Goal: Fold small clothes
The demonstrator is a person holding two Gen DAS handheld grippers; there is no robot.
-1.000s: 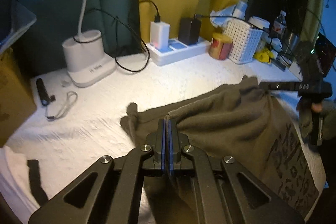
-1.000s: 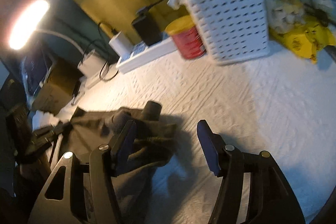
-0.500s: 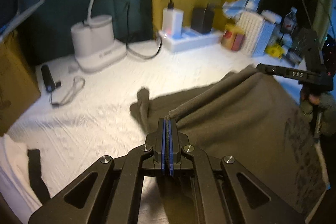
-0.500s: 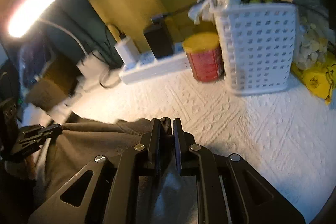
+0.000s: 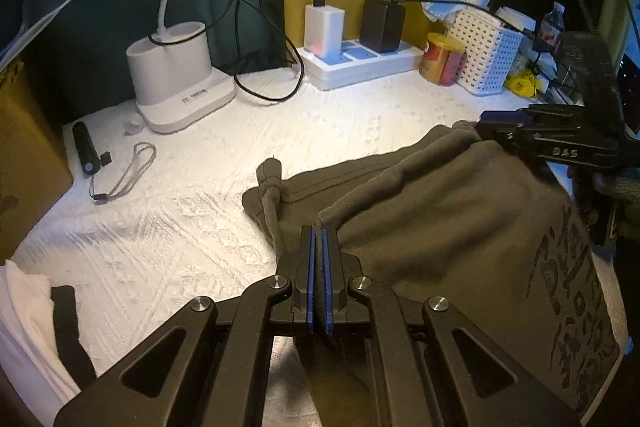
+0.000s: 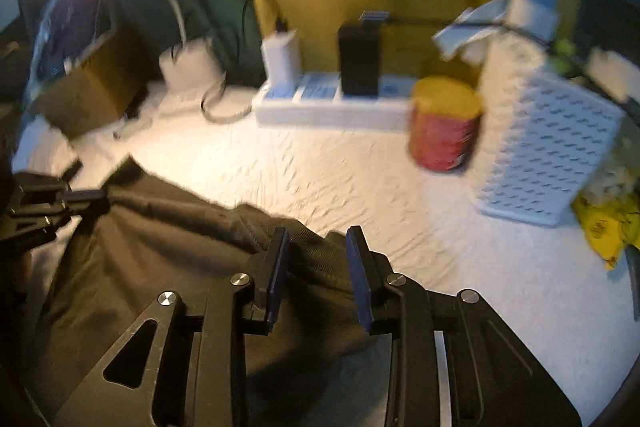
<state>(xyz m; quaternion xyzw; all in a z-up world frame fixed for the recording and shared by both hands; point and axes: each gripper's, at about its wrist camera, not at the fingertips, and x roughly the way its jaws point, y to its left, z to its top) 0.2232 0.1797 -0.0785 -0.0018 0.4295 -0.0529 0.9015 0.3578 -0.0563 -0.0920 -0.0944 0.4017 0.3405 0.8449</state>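
Note:
A dark olive garment (image 5: pixel 432 227) with printed characters lies partly folded on the white textured table cover (image 5: pixel 192 227). My left gripper (image 5: pixel 319 233) is shut on a folded edge of the garment. My right gripper (image 6: pixel 318 247) is open, its fingers astride the garment's far edge (image 6: pixel 200 239); in the left wrist view the right gripper (image 5: pixel 486 123) sits at the garment's right corner. The right wrist view is blurred; the left gripper (image 6: pixel 100 195) shows at its left, pinching the cloth.
At the back stand a white lamp base (image 5: pixel 176 83), a power strip (image 5: pixel 360 63) with chargers and cables, a red can (image 5: pixel 444 59) and a white basket (image 5: pixel 484 55). A small black flashlight (image 5: pixel 86 147) with a lanyard lies left. White cloth (image 5: pixel 28 323) lies near left.
My right gripper, open a second ago and shut on the garment's edge half a second ago, has opened again. My left gripper stays shut on the garment and has drawn back slightly.

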